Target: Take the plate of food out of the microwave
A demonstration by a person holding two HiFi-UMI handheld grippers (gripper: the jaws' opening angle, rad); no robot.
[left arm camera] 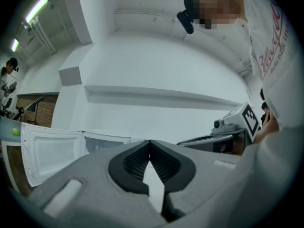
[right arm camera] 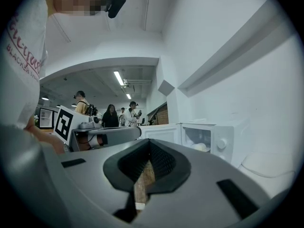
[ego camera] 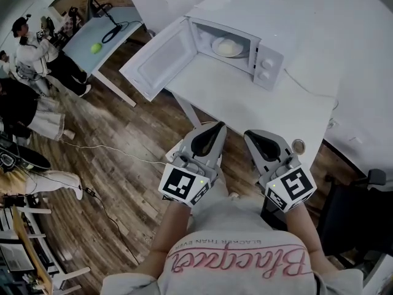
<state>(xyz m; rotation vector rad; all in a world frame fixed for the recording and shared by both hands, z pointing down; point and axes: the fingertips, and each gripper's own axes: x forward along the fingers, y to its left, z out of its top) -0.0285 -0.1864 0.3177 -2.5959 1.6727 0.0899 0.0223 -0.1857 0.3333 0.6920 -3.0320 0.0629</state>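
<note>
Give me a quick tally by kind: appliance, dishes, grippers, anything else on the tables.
White microwave, door open: 1
White plate of pale food inside: 1
Small green ball, blue table: 1
Grey left gripper and right gripper, shut: 2
Total: 5

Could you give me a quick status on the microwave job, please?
Left gripper shut, empty; right gripper shut, empty. Plate of food inside microwave, door open. Nothing blocking the opening.
</note>
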